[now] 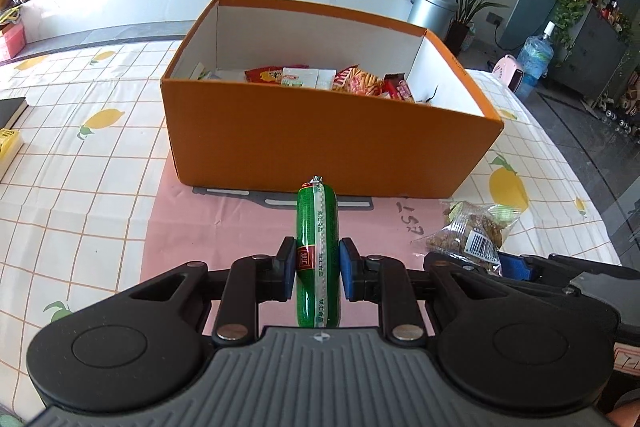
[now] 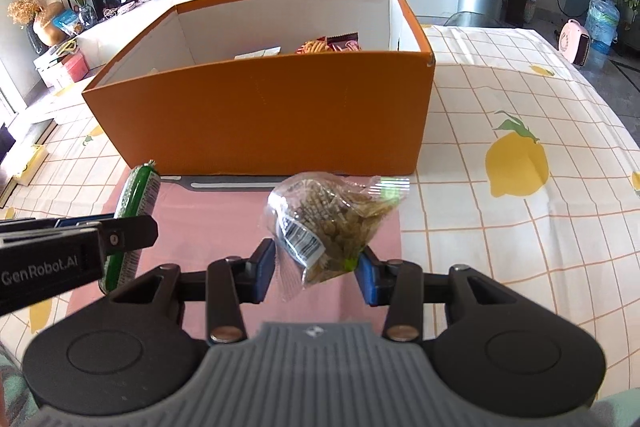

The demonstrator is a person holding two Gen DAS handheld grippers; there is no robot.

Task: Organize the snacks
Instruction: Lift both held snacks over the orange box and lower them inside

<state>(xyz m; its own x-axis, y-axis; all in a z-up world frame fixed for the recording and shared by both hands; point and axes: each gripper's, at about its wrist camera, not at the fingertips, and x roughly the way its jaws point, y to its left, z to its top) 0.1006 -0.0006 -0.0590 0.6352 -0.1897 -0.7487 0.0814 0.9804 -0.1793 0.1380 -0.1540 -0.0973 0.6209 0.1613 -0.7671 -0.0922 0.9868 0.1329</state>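
From the left wrist view, the left tongs (image 1: pixel 316 267) were seen clamped on a green sausage stick (image 1: pixel 318 251), which was held lengthwise between the blue pads, clear of the pink mat (image 1: pixel 208 219) on the desk (image 1: pixel 80 187). The orange box (image 1: pixel 320 131) stood just beyond, already holding several snack packets (image 1: pixel 360 81) along its far side. A clear bag of brown biscuits (image 1: pixel 472 231) was seen to the right, by the other tongs. Chinese characters ran along the sausage's white seam and red label, but were too small to be read. Handwritten marks beside the bag on the mat could not be made out with certainty.

From the right wrist view, the right tongs (image 2: pixel 316 267) were closed on the clear biscuit bag (image 2: pixel 328 227), gripped at its lower end, with a barcode label facing the camera. "GenRobot.AI" could be read on the left tongs' body (image 2: pixel 44 271). The task was judged well advanced: the box was partly filled, and these two held snacks remained to be placed inside.
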